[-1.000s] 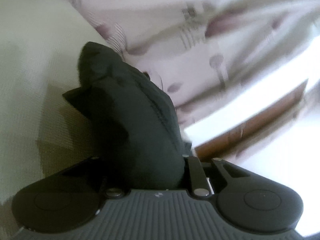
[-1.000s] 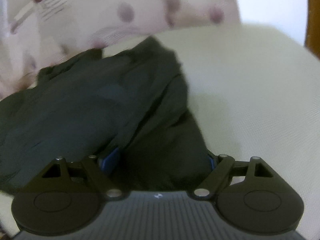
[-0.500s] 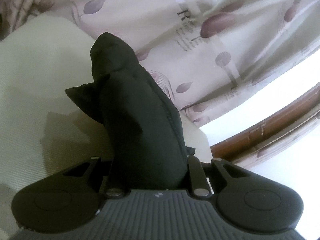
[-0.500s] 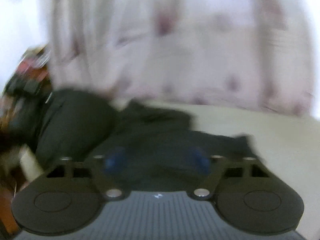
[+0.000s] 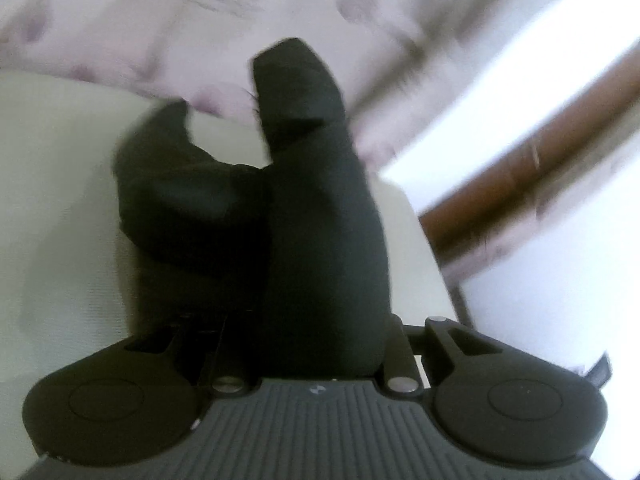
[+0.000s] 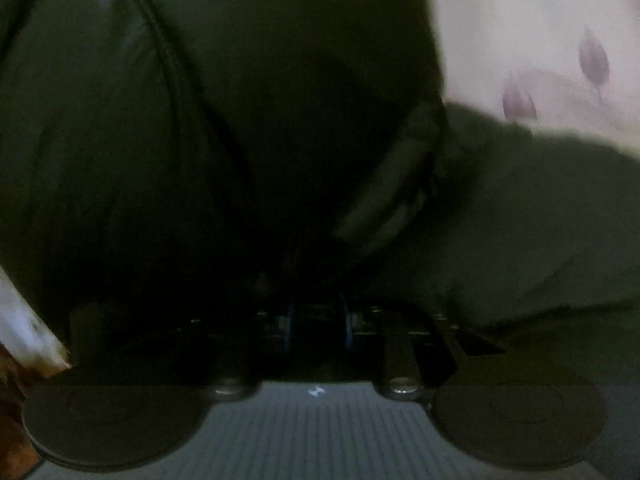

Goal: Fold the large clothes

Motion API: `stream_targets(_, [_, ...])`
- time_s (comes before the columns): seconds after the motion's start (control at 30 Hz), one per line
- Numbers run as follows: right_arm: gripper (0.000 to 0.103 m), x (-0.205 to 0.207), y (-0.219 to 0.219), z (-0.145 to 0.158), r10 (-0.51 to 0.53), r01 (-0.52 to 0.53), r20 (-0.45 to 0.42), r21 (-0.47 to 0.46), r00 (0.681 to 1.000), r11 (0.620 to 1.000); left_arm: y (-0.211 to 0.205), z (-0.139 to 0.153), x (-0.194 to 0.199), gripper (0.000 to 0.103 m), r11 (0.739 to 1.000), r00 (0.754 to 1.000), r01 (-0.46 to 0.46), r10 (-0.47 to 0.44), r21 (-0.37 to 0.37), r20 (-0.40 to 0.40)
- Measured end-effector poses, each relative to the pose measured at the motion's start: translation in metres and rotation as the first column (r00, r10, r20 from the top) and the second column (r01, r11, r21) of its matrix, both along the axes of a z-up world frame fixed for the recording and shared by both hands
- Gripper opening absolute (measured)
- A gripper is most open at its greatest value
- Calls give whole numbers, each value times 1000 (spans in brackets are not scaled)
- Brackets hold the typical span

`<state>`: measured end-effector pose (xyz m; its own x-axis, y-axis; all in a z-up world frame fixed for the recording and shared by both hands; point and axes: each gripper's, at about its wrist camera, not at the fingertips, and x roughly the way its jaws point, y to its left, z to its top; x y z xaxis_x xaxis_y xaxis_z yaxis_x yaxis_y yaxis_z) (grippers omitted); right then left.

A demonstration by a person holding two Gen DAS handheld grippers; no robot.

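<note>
Cloth is the worry: the left gripper [image 5: 320,320] is clamped on a thick bunch of the dark garment [image 5: 320,208], jaws easing apart, so it could slip back onto the pale bed [image 5: 60,200] below. The right gripper [image 6: 316,320] is closing on a dark fold of it; whether the pads bite yet, I cannot tell. Blur and shadow hide the garment's shape beside the flowered curtain [image 6: 540,40].

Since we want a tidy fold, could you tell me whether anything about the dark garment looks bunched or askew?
Yes. The garment is bunched into a thick wad in the left gripper, with one end sticking up. In the right view it fills the frame in rumpled folds as the right gripper closes on it.
</note>
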<state>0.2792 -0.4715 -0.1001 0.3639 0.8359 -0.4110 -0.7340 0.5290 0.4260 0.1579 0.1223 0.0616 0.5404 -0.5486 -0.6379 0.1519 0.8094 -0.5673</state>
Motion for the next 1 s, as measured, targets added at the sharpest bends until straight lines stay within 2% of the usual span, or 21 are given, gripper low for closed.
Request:
stream_targets(0.13, [22, 21, -45, -4, 7, 12, -144, 131, 990, 991, -61, -19, 26, 30, 996, 995, 90, -89, 29, -43])
stream_targets(0.17, [22, 21, -57, -1, 10, 12, -159, 134, 987, 991, -70, -23, 31, 31, 994, 993, 104, -103, 26, -52])
stream_targets(0.27, [21, 3, -102, 25, -22, 41, -161, 120, 987, 992, -85, -30, 40, 31, 991, 990, 131, -131, 3, -48])
stream_targets(0.33, [22, -20, -136, 44, -44, 68, -149, 160, 988, 985, -88, -33, 44, 31, 989, 989, 145, -146, -14, -39])
stream_targets(0.4, [26, -33, -165, 50, -46, 72, -144, 184, 988, 980, -89, -38, 47, 32, 988, 987, 155, -156, -22, -36])
stream_targets(0.43, [26, -32, -178, 44, -44, 75, -160, 194, 986, 978, -91, -41, 49, 33, 986, 986, 165, -166, -31, -29])
stream_targets(0.47, [26, -16, -171, 34, -34, 79, -197, 224, 980, 971, -96, -43, 50, 34, 983, 983, 181, -182, -38, -19])
stream_targets(0.53, [26, 4, -179, 13, -9, 95, -273, 306, 962, 947, -107, -48, 54, 34, 978, 979, 203, -204, -45, -8])
stream_targets(0.63, [26, 30, -176, -4, 8, 94, -301, 322, 954, 942, -126, -59, 55, 40, 969, 969, 246, -245, -33, 29])
stream_targets(0.73, [26, 48, -178, -15, 18, 91, -311, 334, 950, 938, -148, -72, 58, 51, 958, 955, 285, -285, 5, 82])
stream_targets(0.77, [26, 53, -181, -21, 33, 87, -323, 351, 946, 932, -151, -79, 59, 58, 957, 953, 291, -289, -2, 91])
stream_targets(0.8, [26, 55, -186, -27, 47, 88, -339, 371, 940, 925, -153, -86, 61, 66, 956, 952, 293, -290, -21, 97])
stream_targets(0.9, [26, 44, -207, -40, 24, 124, -350, 395, 936, 910, -154, -103, 61, 80, 949, 953, 290, -275, -123, 129])
stream_targets(0.93, [26, 36, -222, -44, 5, 145, -348, 402, 937, 904, -155, -107, 60, 81, 949, 951, 290, -272, -123, 144])
stream_targets(1.0, [29, 24, -229, -54, -35, 189, -351, 416, 936, 890, -157, -113, 54, 95, 940, 938, 306, -271, -151, 217])
